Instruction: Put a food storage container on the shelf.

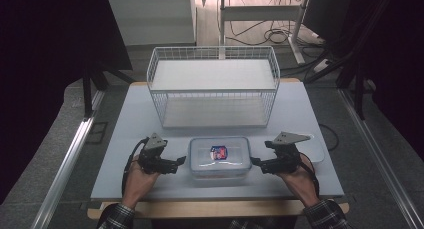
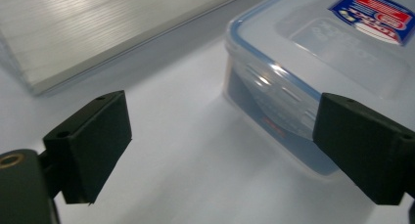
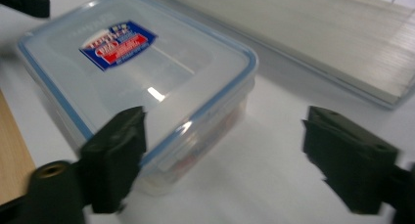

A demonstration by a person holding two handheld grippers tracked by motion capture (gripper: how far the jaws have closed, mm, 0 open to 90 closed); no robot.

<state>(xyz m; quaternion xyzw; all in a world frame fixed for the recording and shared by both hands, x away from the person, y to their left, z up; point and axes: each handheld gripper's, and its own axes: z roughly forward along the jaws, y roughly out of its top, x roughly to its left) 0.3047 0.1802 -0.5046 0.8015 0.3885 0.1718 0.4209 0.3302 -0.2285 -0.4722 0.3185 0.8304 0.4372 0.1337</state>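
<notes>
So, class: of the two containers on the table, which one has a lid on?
The clear plastic box between the tools; the wire basket behind it is open-topped.

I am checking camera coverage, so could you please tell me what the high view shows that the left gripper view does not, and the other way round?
High view alone: both hands, the left gripper and right gripper at either end of the container, the whole wire basket, and the floor cables.

Left gripper view alone: close detail of the container's side latch and the gripper's two black fingers, standing open, apart from the container.

Both: the clear lidded container with its red and blue label, on the white table.
</notes>
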